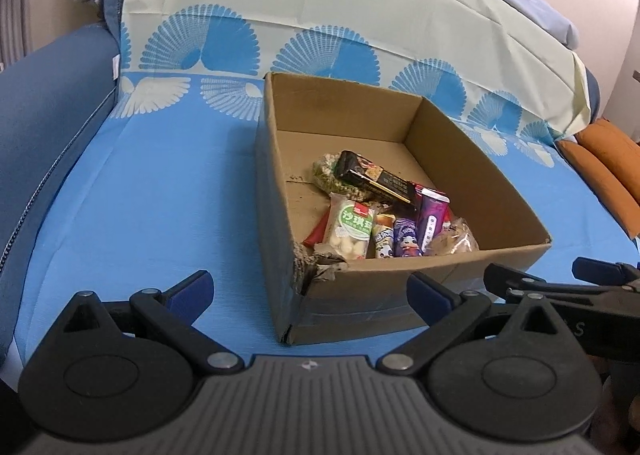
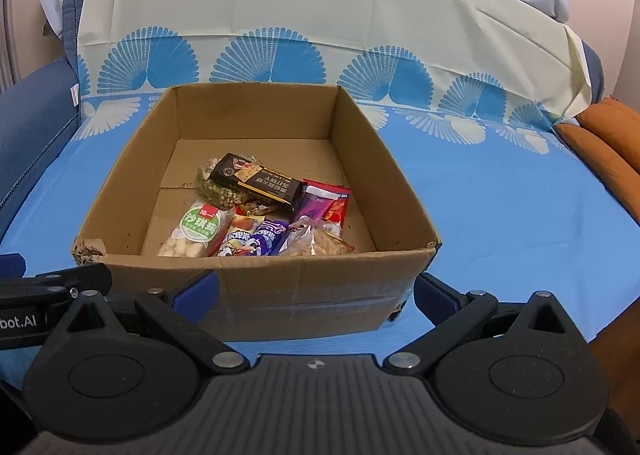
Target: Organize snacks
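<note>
An open cardboard box (image 1: 472, 159) (image 2: 132, 163) sits on the blue cloth. Inside lie several snack packs: a black cracker box (image 1: 372, 175) (image 2: 256, 183), a green-and-white pack (image 1: 350, 231) (image 2: 198, 231), a purple pack (image 1: 430, 217) (image 2: 316, 205), a blue-purple pack (image 1: 406, 241) (image 2: 266, 241) and a clear bag of biscuits (image 1: 454, 241) (image 2: 320, 241). My left gripper (image 1: 312, 289) is open in front of the box's torn near-left corner, holding nothing. My right gripper (image 2: 316, 289) is open before the box's near wall, also holding nothing.
A blue cloth with white fan prints (image 1: 160, 191) (image 2: 500, 215) covers a sofa seat and backrest. A dark blue armrest (image 1: 44, 115) rises at left; an orange cushion (image 1: 604, 159) (image 2: 604, 131) lies at right. The box's near-left corner (image 1: 316, 267) is torn.
</note>
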Available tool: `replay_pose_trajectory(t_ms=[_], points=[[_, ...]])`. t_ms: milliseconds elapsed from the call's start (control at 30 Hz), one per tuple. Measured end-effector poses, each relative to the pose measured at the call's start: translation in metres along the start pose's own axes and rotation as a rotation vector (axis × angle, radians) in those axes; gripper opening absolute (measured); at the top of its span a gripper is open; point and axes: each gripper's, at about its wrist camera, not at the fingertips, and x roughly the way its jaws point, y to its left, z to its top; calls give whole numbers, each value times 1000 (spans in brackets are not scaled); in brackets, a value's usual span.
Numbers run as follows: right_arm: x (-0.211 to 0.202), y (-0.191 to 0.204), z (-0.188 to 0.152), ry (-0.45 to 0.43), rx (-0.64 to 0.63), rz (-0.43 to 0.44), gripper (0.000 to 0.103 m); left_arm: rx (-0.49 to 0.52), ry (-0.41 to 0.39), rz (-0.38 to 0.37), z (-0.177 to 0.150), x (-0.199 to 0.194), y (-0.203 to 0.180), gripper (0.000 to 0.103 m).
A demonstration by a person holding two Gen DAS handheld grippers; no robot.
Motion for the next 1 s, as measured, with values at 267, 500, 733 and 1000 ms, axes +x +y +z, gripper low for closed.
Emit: replay_pose_trajectory(t_ms=[267, 500, 733, 1000], points=[[0, -3, 0, -3, 14, -3, 102, 5, 2, -9, -1, 1, -2, 103], [1, -3, 1, -2, 6, -4, 102, -4, 8, -12, 0, 1, -1, 103], [0, -2, 0, -2, 1, -6, 102, -4, 6, -11, 0, 1, -2, 103], [1, -1, 0, -1, 1, -6, 102, -6, 7, -13, 1, 1, -1, 103]])
